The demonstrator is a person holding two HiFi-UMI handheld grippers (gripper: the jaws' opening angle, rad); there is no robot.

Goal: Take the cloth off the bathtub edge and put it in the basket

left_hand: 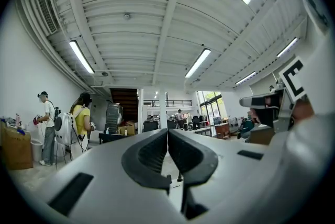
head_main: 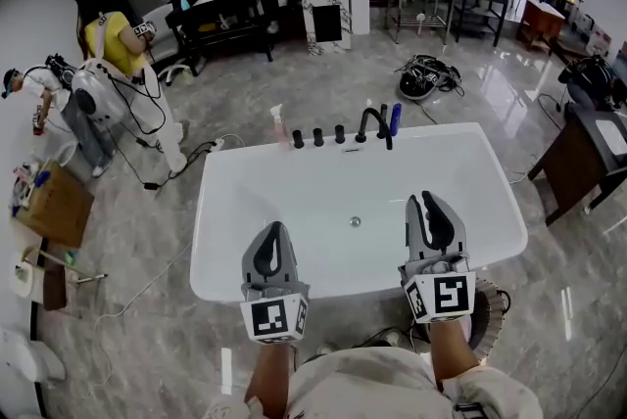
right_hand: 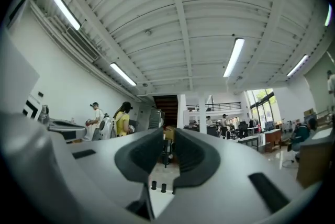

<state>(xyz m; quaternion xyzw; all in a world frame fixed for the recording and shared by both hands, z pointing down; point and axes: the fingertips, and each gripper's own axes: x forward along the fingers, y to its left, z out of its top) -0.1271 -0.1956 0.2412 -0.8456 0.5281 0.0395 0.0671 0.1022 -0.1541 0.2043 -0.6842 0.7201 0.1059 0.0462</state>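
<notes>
The left gripper (head_main: 275, 231) has its jaws closed together. The right gripper (head_main: 431, 202) has a small gap, with nothing inside. No cloth lies on the bathtub (head_main: 294, 285) edge, so the job looks done.

The bathtub (head_main: 245, 211) is plain glossy white, inside and on its rim. Along its far edge the taps (head_main: 339, 134) are black, with a blue bottle (head_main: 395, 118) at their right and a pale pink one (head_main: 277, 125) at their left. The floor (head_main: 147, 231) is grey with a cloudy marble pattern. The left tool (head_main: 275, 227) and the right tool (head_main: 424, 200) are light grey with dark grey pads, and each carries a white cube printed with black square markers. At the far left a person's top (head_main: 110, 40) is yellow. The box (head_main: 59, 207) at the left is cardboard brown. The ceiling (left_hand: 131, 8) is white.
</notes>
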